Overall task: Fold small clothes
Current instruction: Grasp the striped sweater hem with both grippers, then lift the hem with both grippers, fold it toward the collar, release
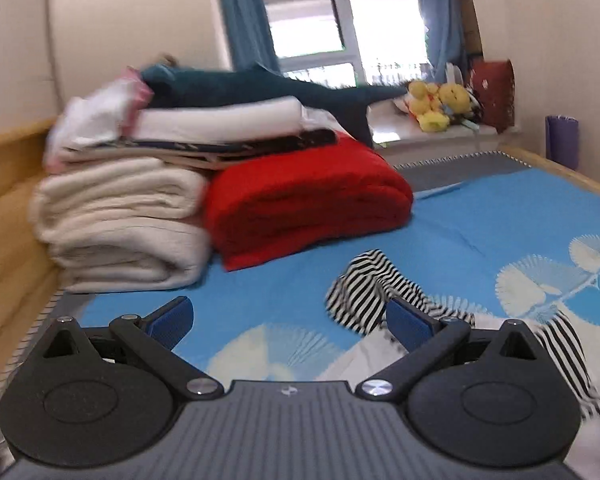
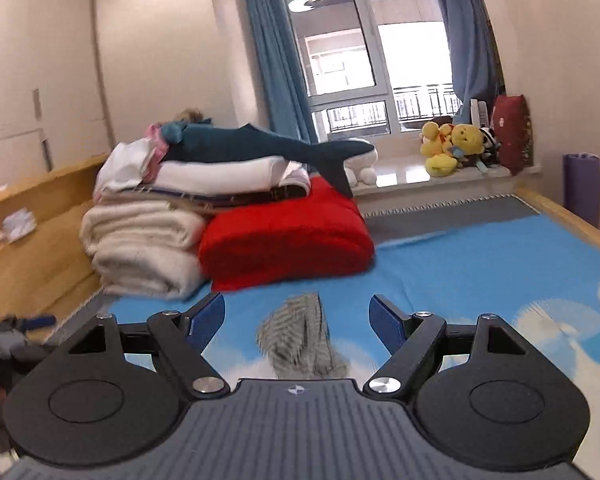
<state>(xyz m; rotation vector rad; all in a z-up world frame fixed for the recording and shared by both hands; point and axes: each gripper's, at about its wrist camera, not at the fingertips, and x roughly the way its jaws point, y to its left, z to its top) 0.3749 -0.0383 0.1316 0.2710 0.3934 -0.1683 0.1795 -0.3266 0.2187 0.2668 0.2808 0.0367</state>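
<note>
Both grippers' fingers [image 1: 172, 322] [image 2: 388, 326] apart; empty.

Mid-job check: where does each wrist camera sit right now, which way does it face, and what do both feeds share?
Left wrist: behind the open left gripper, facing across the bed; striped garment beside its right finger.
Right wrist: behind the open right gripper, facing likewise; blurred striped garment between the fingers, ungripped.
Shared: red blanket, plush shark, window.

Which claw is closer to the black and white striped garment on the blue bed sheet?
Left. The left claw has the black and white striped garment against its right finger. The right claw sits farther back, with the blurred garment ahead between its open fingers.
</note>
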